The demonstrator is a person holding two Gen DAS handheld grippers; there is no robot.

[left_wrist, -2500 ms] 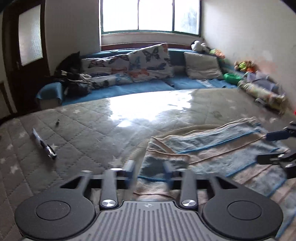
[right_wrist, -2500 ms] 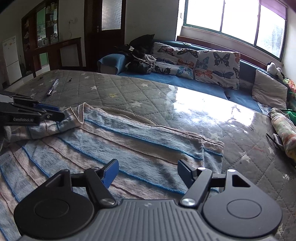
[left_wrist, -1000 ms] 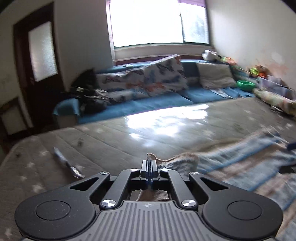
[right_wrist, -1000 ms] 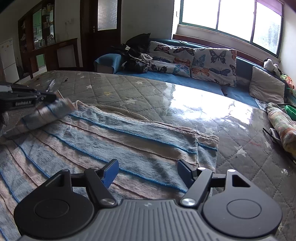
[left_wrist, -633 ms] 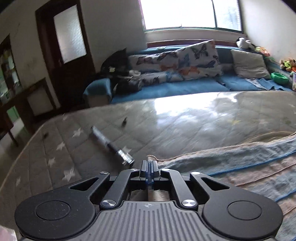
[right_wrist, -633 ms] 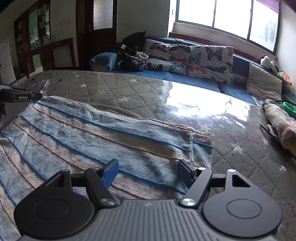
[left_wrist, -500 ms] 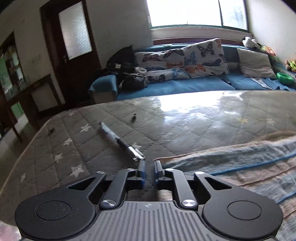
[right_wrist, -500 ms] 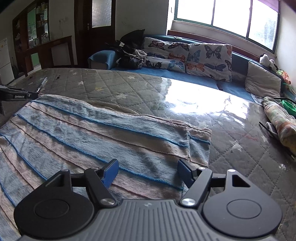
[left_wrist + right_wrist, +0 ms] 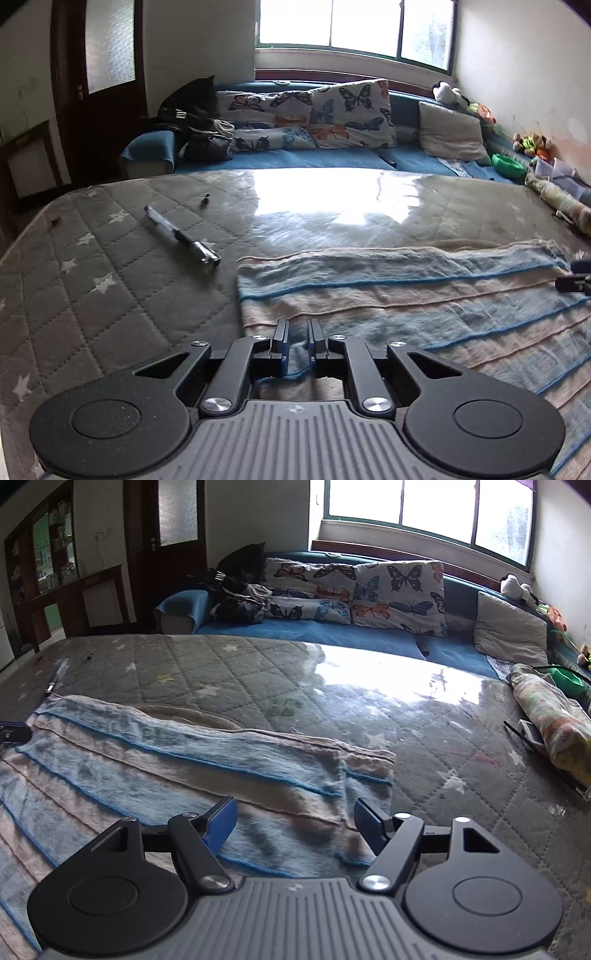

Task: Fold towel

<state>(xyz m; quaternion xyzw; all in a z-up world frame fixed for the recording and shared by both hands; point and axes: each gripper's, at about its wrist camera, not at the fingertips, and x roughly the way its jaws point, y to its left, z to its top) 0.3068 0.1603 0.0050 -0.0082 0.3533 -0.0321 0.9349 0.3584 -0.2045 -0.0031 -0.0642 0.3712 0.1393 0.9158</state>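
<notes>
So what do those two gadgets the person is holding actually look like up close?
Both look alike. The left gripper and the right gripper each have a grey ribbed body, two round black discs at the sides, black linkage arms with silver pivot screws, and two black fingers lined with blue pads. No cables, hands or sleeves show.

I count one striped towel (image 9: 406,295) on the quilted mattress (image 9: 110,295), one pen (image 9: 181,240), and my two grippers. On the sofa (image 9: 332,635) lie three butterfly cushions and one grey cushion (image 9: 509,631).
</notes>
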